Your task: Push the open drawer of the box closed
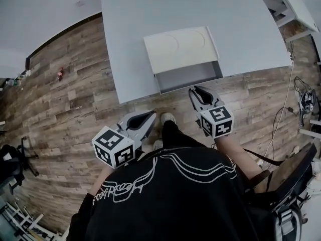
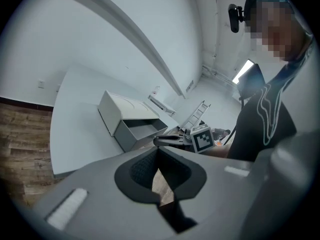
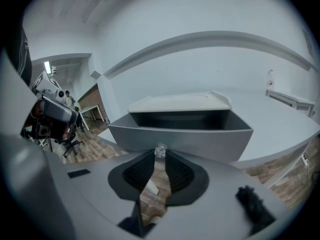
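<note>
A cream-topped box (image 1: 180, 48) stands near the front edge of the white table (image 1: 125, 44). Its grey drawer (image 1: 189, 77) is pulled out toward me, with the empty inside showing. My right gripper (image 1: 197, 90) is shut, its tips just in front of the drawer's face. In the right gripper view the drawer front (image 3: 200, 136) fills the middle, and a small shiny knob (image 3: 160, 151) sits right at the tips of my right gripper (image 3: 160, 159); contact cannot be told. My left gripper (image 1: 149, 115) hangs shut and empty over the floor, lower and left of the drawer. The left gripper (image 2: 159, 154) faces the drawer (image 2: 137, 134) from the side.
Wood floor lies below the table's front edge (image 1: 140, 97). My shoes (image 1: 168, 118) stand between the grippers. Cables (image 1: 305, 102) lie on the floor at the right. An office chair (image 3: 55, 116) stands off to the left, and a ladder (image 2: 197, 115) leans far behind the table.
</note>
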